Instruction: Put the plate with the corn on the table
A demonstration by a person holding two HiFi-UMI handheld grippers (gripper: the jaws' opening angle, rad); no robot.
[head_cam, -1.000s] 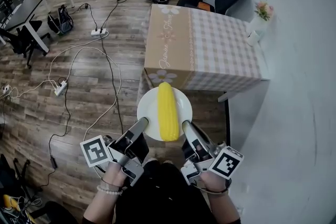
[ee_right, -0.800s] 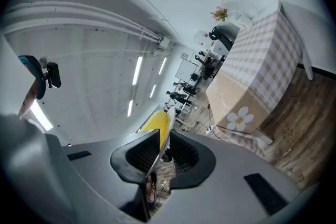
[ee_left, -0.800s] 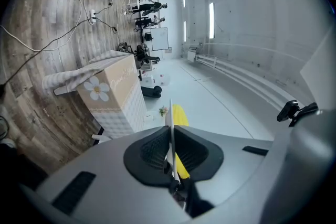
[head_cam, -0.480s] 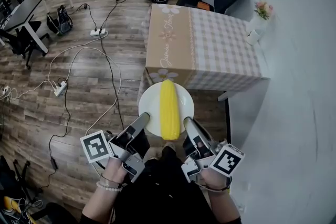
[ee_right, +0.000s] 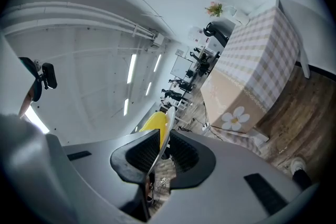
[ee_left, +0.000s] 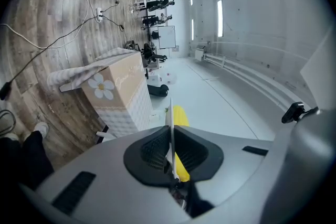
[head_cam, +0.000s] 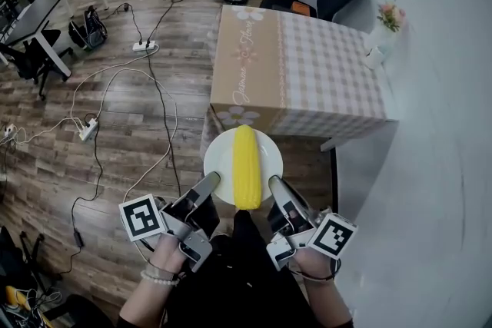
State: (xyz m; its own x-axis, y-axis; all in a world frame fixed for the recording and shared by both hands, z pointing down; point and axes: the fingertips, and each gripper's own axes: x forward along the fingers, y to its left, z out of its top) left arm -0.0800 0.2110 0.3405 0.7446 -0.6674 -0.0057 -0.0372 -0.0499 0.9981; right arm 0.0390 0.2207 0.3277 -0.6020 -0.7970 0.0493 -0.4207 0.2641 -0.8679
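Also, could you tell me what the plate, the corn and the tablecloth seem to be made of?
Plate: smooth white with a thin rim, probably ceramic or melamine; the look leaves it open.
Corn: even yellow, smooth, no husk; possibly a plastic replica, though it could be real.
Tablecloth: soft fabric or vinyl, matt, checked with printed daisies, hanging in folds at the corner.

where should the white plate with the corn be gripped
Grip the plate by its thin rim, at the near edge on both sides, coming in level. It is flat and the corn lies down its middle, leaving the side rim bare; the left gripper and right gripper pinch it so.
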